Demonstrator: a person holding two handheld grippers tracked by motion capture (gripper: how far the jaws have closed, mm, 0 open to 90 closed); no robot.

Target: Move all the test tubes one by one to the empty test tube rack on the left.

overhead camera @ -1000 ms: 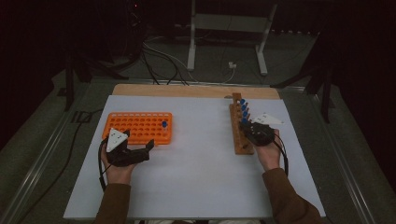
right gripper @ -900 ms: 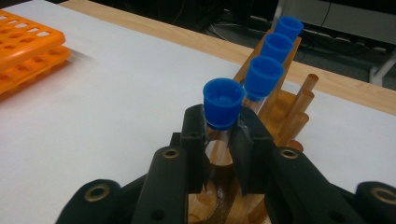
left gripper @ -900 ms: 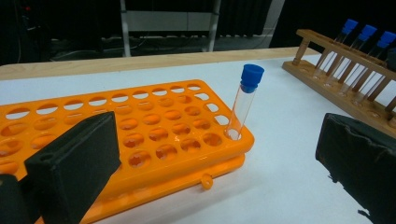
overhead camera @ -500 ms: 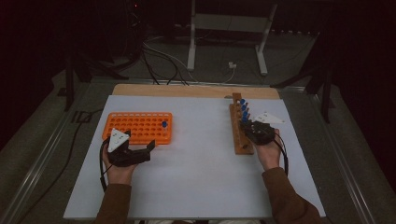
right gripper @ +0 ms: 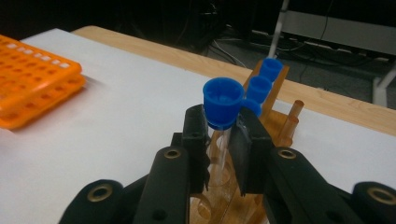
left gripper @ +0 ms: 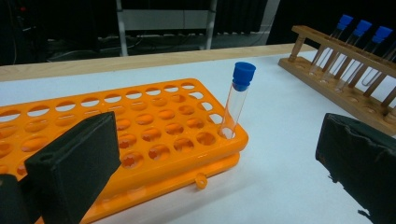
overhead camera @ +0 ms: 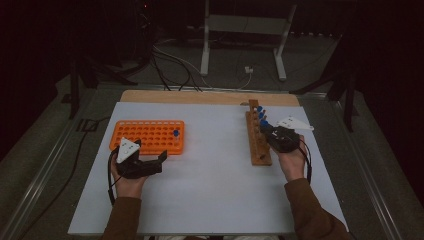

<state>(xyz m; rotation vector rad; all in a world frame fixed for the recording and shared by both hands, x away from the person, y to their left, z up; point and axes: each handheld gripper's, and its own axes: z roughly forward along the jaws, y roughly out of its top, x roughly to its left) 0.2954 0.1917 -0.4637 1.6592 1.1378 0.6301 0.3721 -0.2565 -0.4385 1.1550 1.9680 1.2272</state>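
An orange tube rack [overhead camera: 148, 136] [left gripper: 140, 135] lies on the left of the white table, with one blue-capped test tube [left gripper: 236, 100] [overhead camera: 176, 134] upright in its near right corner. My left gripper [overhead camera: 161, 161] [left gripper: 219, 168] hovers just in front of that rack, open, jaws wide apart and empty. A wooden rack [overhead camera: 259, 137] [left gripper: 345, 70] on the right holds several blue-capped tubes. My right gripper [overhead camera: 270, 134] [right gripper: 222, 140] is at the wooden rack, shut on a blue-capped test tube [right gripper: 223, 109] just below its cap, the tube's lower end still among the rack's holes.
A wooden board edge [overhead camera: 210, 97] runs along the table's far side. Beyond it are a metal stand [overhead camera: 242, 30] and cables on the dark floor. The white table surface [overhead camera: 215, 175] lies between the two racks.
Both hands stay almost where they were; no clear movement of grippers, racks or tubes.
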